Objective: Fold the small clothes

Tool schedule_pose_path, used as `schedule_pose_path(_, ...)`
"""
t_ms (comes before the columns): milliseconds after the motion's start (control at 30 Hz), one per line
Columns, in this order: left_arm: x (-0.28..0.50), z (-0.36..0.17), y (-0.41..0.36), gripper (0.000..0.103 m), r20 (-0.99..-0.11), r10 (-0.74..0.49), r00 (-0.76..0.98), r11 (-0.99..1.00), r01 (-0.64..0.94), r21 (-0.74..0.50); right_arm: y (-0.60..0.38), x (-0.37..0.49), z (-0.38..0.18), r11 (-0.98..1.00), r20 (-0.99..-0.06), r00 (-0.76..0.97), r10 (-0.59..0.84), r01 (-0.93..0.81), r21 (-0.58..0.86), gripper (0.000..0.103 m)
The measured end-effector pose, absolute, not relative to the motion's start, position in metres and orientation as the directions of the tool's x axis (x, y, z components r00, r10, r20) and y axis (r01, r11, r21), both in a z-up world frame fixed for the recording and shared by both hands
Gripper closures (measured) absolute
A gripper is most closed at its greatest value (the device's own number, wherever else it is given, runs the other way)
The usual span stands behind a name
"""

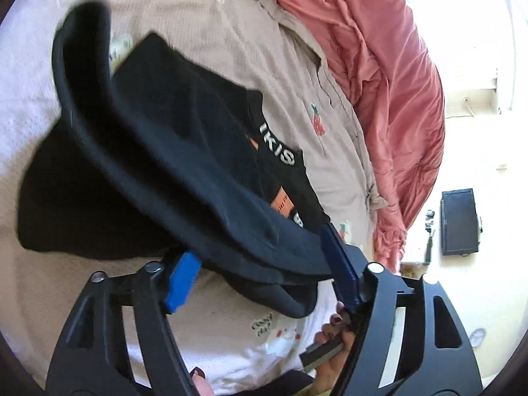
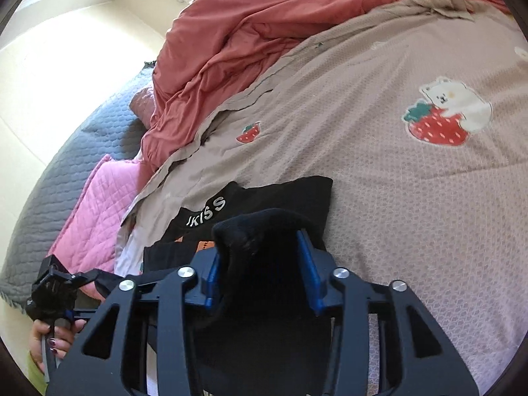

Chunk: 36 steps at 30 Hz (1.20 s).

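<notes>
Left gripper (image 1: 260, 280) jaws spread, black garment (image 1: 184, 151) draped between; right gripper (image 2: 262, 270) jaws spread around dark fabric at six o'clock.

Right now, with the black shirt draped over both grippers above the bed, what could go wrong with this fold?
1. The left gripper stands open with the black shirt only draped across it; the hem could slide off unevenly.
2. Cloth bunches between the right gripper fingers, so it may snag on withdrawal and drag the fold open.
3. The lettered part lying on the beige blanket could shift.
</notes>
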State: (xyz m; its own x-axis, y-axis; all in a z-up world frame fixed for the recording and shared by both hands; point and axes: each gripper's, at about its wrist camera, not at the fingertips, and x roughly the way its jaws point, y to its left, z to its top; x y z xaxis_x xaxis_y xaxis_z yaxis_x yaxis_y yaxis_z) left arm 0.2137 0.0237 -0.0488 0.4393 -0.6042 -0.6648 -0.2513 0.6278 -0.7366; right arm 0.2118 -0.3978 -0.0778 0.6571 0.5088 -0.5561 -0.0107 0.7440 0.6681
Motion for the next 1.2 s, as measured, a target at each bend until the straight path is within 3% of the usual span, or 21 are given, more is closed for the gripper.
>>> schedule_pose_path(167,0.229,-0.040,0.038,0.040,-0.690,-0.534,0.489,0.662,-0.267,-0.701,-0.399,0.210,-0.075,0.740,-0.552,0.656,0.514,-0.013,0.673,0.053)
schedule_pose_path(233,0.242,-0.044,0.042,0.048,-0.726,-0.496,0.475,0.693,-0.286,-0.661,-0.399,0.209,-0.073,0.739,-0.547,0.658,0.517,-0.021,0.673,0.053)
schedule_pose_path(300,0.249,-0.045,0.046,0.052,-0.711,-0.507,0.486,0.671,-0.294,-0.680,-0.401,0.207,-0.070,0.737,-0.537,0.667,0.516,-0.026,0.675,0.052)
schedule_pose_path(367,0.257,-0.043,0.053,0.052,-0.670,-0.515,0.535,0.631,-0.293,-0.718,-0.405,0.204,-0.068,0.737,-0.522,0.691,0.500,-0.022,0.676,0.043)
schedule_pose_path(400,0.260,-0.042,0.057,0.051,-0.651,-0.507,0.564,0.613,-0.294,-0.733,-0.407,0.204,-0.067,0.738,-0.520,0.703,0.486,-0.012,0.674,0.038)
schedule_pose_path(467,0.267,-0.041,0.065,0.036,-0.620,-0.491,0.611,0.576,-0.306,-0.758,-0.414,0.202,-0.066,0.738,-0.515,0.727,0.455,0.016,0.675,0.031)
schedule_pose_path(500,0.271,-0.040,0.070,0.036,-0.606,-0.480,0.634,0.558,-0.312,-0.769,-0.417,0.202,-0.066,0.740,-0.519,0.732,0.441,0.030,0.672,0.028)
schedule_pose_path(667,0.273,-0.024,0.075,0.035,-0.603,-0.455,0.655,0.601,-0.273,-0.751,-0.427,0.198,-0.051,0.763,-0.511,0.763,0.396,0.036,0.645,0.027)
schedule_pose_path(833,0.248,-0.022,0.058,0.034,-0.679,-0.420,0.602,0.755,-0.184,-0.630,-0.412,0.194,-0.029,0.838,-0.497,0.785,0.370,-0.051,0.543,0.021)
schedule_pose_path(933,0.229,-0.035,0.067,0.021,-0.730,-0.351,0.586,0.816,-0.191,-0.545,-0.396,0.198,-0.032,0.906,-0.565,0.765,0.309,-0.055,0.420,0.019)
schedule_pose_path(1033,0.219,-0.051,0.089,0.021,-0.769,-0.299,0.566,0.835,-0.234,-0.497,-0.390,0.205,-0.048,0.934,-0.642,0.722,0.258,-0.018,0.356,0.019)
schedule_pose_path(1133,0.216,-0.060,0.108,0.021,-0.785,-0.261,0.562,0.846,-0.258,-0.466,-0.391,0.216,-0.067,0.922,-0.676,0.684,0.273,0.014,0.387,0.020)
schedule_pose_path(1200,0.220,-0.065,0.115,0.021,-0.798,-0.240,0.552,0.860,-0.260,-0.439,-0.390,0.219,-0.076,0.908,-0.686,0.663,0.300,0.022,0.419,0.027)
